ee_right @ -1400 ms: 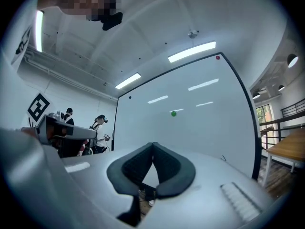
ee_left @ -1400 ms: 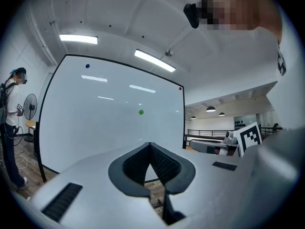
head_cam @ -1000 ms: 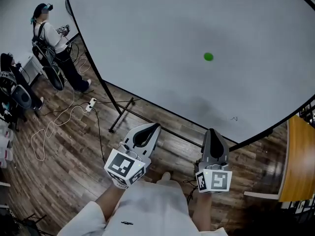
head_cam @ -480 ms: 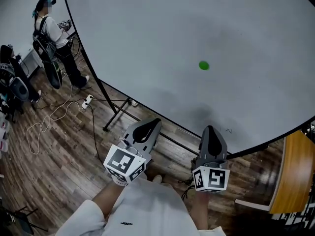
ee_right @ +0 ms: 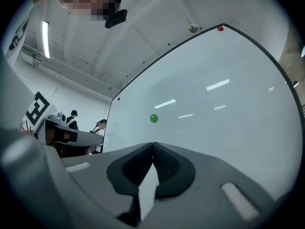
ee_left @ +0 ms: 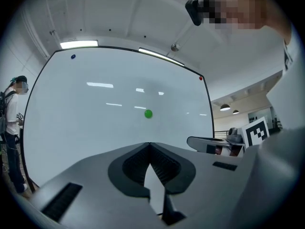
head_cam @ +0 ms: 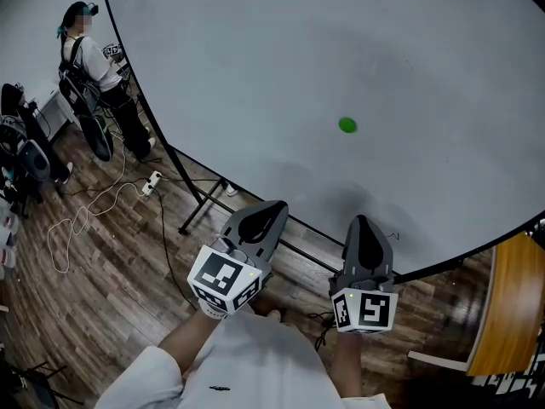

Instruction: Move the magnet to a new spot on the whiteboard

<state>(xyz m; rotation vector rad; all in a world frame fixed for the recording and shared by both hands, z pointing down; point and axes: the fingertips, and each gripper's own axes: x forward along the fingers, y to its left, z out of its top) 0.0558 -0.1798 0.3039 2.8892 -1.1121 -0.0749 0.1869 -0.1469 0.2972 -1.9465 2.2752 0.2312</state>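
A small round green magnet (head_cam: 347, 125) sticks to the large whiteboard (head_cam: 281, 66); it also shows as the green magnet (ee_left: 148, 113) ahead of the left jaws and the green magnet (ee_right: 153, 118) ahead of the right jaws. My left gripper (head_cam: 272, 208) is held low, short of the board's bottom edge, jaws shut with nothing between them. My right gripper (head_cam: 362, 221) stands beside it, also shut and empty. Both point toward the board, well apart from the magnet.
The whiteboard stands on a black frame with legs (head_cam: 197, 206) on a wooden floor (head_cam: 102, 262). A person (head_cam: 95, 75) stands at the far left by chairs and cables (head_cam: 85, 216). A wooden tabletop (head_cam: 509, 296) lies at the right. A red magnet (ee_right: 219, 28) and a blue magnet (ee_left: 73, 57) sit at board corners.
Both grippers have edged forward toward the board's lower edge, and the view has shifted so the green magnet sits lower and a little further left in the head view.
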